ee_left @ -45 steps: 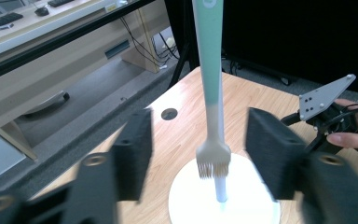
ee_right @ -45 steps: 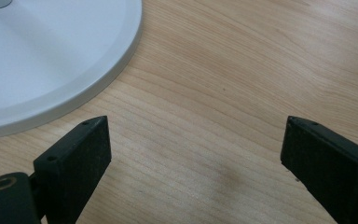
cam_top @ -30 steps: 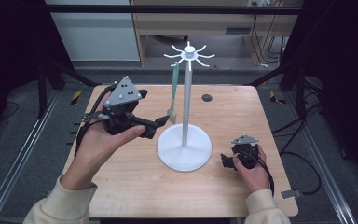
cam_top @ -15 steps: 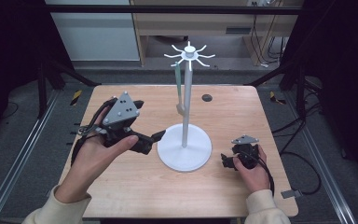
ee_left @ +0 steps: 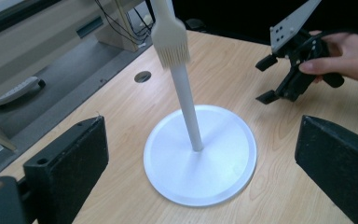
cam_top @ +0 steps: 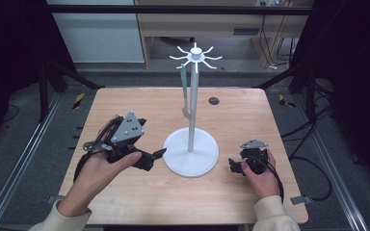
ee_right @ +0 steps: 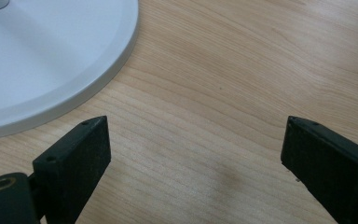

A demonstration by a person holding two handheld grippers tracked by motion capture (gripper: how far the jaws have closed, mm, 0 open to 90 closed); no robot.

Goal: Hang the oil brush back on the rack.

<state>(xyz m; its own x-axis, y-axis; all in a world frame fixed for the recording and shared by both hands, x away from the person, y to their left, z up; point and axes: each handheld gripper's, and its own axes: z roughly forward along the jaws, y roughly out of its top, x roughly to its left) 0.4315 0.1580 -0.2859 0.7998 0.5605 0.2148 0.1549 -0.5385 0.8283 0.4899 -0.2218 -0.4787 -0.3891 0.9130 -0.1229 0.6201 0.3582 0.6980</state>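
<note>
A white stand with a round base, a thin pole and hooks at its top occupies the middle of the wooden table. A brush with a green handle hangs from one hook, its pale bristle head beside the pole. My left gripper is held low at the left of the base, open and holding nothing, its jaws framing the stand's base. My right gripper rests right of the base, open, over bare wood. The base's rim lies at its upper left.
A dark round cable hole sits in the table behind the stand. Table edges are close behind both hands. Metal frame rails run along the floor on both sides. A low shelf unit with cables stands beyond the far edge.
My left gripper has drawn back from the hanging brush's head, moving down and toward the near left. The brush stays hanging on its hook. The right gripper has not moved.
</note>
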